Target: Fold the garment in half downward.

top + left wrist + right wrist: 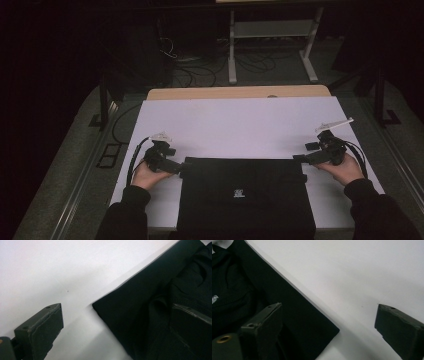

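At a white-covered table, we bring both grippers to the far corners of a folded black garment lying at the near edge. The left gripper and right gripper each stand spread, one jaw over the cloth, one over bare table, pinching nothing. We judge the risk plain: close too shallow and a jaw catches only the top layer, or slips off the corner, pulling the fold askew. The garment looks matte, soft, squarely folded, with a small white logo.
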The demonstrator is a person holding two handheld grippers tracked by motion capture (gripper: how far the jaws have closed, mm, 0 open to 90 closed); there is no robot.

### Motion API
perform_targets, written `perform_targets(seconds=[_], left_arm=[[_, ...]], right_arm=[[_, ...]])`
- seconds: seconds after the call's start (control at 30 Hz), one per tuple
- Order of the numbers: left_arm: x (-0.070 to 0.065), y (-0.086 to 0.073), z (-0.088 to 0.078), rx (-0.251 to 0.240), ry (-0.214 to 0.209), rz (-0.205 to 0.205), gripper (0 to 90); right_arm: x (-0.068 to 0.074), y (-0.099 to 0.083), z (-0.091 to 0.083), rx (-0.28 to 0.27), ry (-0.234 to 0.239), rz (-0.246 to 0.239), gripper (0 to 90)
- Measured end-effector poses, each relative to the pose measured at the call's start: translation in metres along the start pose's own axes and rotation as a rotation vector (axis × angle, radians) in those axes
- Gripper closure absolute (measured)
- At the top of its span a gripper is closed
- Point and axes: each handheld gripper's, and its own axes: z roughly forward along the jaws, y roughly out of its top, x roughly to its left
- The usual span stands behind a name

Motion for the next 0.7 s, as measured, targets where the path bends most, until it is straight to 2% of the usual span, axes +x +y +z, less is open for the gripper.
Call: perform_targets(seconds=[0.2,0.4,0.47,0.63,0.7], left_arm=[[0.002,-0.001,0.004,0.017,-0.016,0.000,0.0],[0.002,0.000,0.007,0.018,-0.044,0.011,13.4],[0.004,0.000,0.009,0.027,-0.066,0.006,16.8],[0.008,0.001,0.012,0.019,-0.071,-0.001,24.4],[0.009,0.001,0.012,0.006,-0.083,0.000,25.8]], right_arm=[[-0.001,-0.003,0.001,0.012,0.004,0.001,13.2],[-0.002,-0.005,0.004,0.035,0.002,-0.013,17.8],[-0.002,-0.005,0.005,0.040,0.003,-0.012,22.0],[-0.001,-0.005,0.007,0.048,-0.014,-0.019,34.7],[-0.002,-0.006,0.008,0.060,-0.013,-0.022,37.1]])
